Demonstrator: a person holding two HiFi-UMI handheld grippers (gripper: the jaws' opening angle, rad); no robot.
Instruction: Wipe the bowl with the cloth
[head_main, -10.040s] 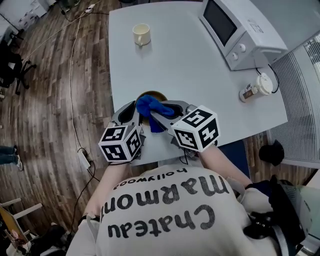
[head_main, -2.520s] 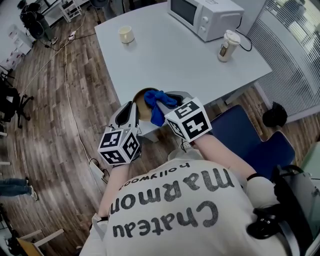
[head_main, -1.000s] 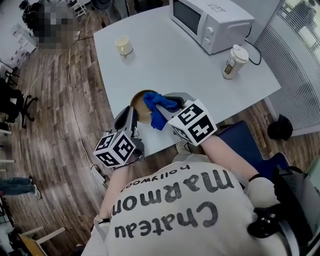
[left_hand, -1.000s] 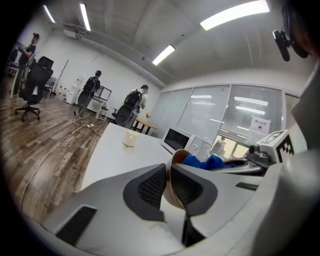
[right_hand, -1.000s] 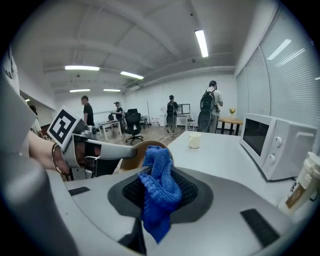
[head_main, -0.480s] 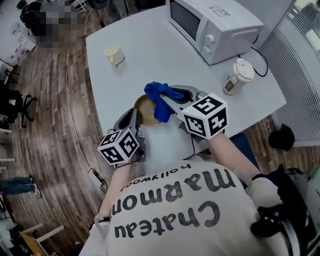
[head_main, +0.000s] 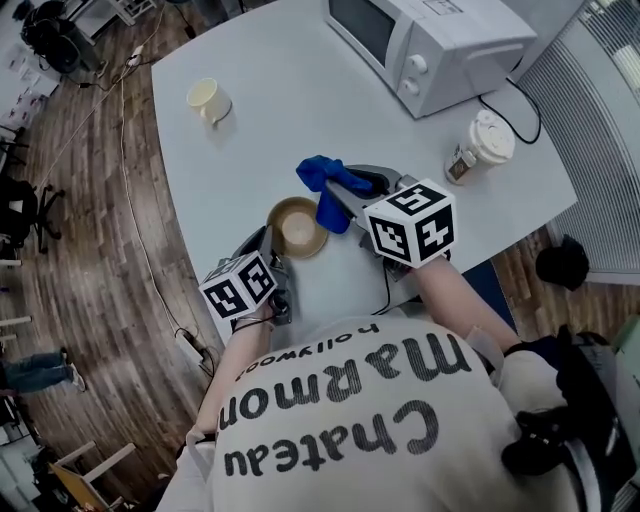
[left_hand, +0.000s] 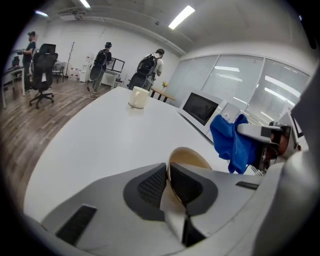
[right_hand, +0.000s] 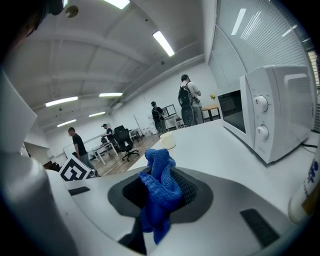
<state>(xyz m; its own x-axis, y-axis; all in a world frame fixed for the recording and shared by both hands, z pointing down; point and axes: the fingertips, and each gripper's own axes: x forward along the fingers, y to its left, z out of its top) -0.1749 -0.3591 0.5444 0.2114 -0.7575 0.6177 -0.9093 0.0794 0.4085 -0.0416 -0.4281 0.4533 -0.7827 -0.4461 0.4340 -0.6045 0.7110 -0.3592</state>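
Observation:
A tan bowl (head_main: 297, 227) sits on the white table (head_main: 300, 110) near its front edge. My left gripper (head_main: 270, 248) is shut on the bowl's near rim; in the left gripper view the rim of the bowl (left_hand: 187, 159) stands pinched between the two pads. My right gripper (head_main: 345, 190) is shut on a blue cloth (head_main: 325, 185), which hangs bunched just right of and beyond the bowl, apart from it. In the right gripper view the cloth (right_hand: 159, 195) fills the gap between the pads. The cloth (left_hand: 233, 141) also shows at the right of the left gripper view.
A white microwave (head_main: 430, 45) stands at the back right, with a lidded paper cup (head_main: 478, 145) beside it. A cream mug (head_main: 205, 98) sits at the far left of the table. Office chairs and people stand far off on the wood floor.
Both grippers have shifted toward the table's middle. The cloth has lifted off the bowl and moved right, so the bowl's inside shows. The left gripper still holds the rim.

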